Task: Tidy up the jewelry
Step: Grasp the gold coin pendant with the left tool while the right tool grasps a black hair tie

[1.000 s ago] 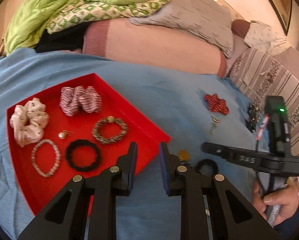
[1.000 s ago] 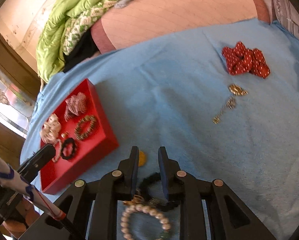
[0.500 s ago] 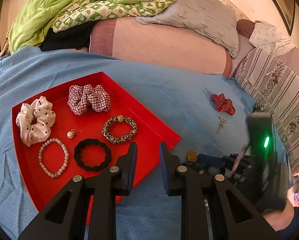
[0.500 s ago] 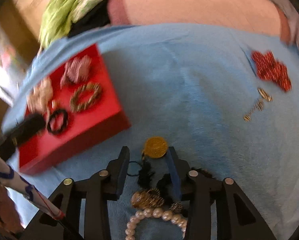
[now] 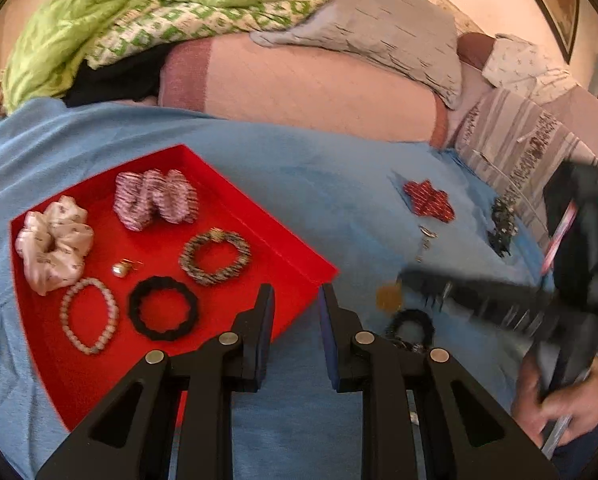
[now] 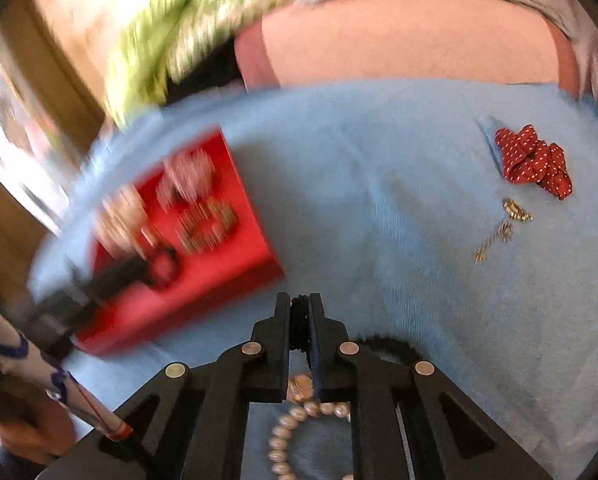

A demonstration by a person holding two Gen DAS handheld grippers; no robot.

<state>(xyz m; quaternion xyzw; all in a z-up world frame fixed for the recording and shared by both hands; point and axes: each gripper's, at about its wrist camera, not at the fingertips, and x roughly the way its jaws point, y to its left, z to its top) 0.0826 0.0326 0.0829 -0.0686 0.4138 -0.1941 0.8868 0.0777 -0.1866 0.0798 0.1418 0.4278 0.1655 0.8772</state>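
Left wrist view looks down on a blue blanket (image 5: 283, 184) covering a bed. A red tray (image 5: 287, 256) lies at the left, holding a pale scrunchie (image 5: 55, 240), a striped pink scrunchie (image 5: 155, 200), a patterned bracelet (image 5: 215, 256), a pearl earring (image 5: 121, 269), a bead bracelet (image 5: 89, 316) and a black hair tie (image 5: 163, 308). Near the tray's right corner, the left gripper (image 5: 295, 312) hangs with a narrow gap between its jaws and nothing in it. Farther right, a red dotted scrunchie (image 5: 429, 200) rests on the blanket.

Right wrist view shows the right gripper (image 6: 299, 312) clamped tight on a black hair band (image 6: 391, 346), just right of the tray. A pearl bracelet (image 6: 299, 428) lies beneath the gripper, and a gold chain (image 6: 499, 232) lies far right, near the red dotted scrunchie.
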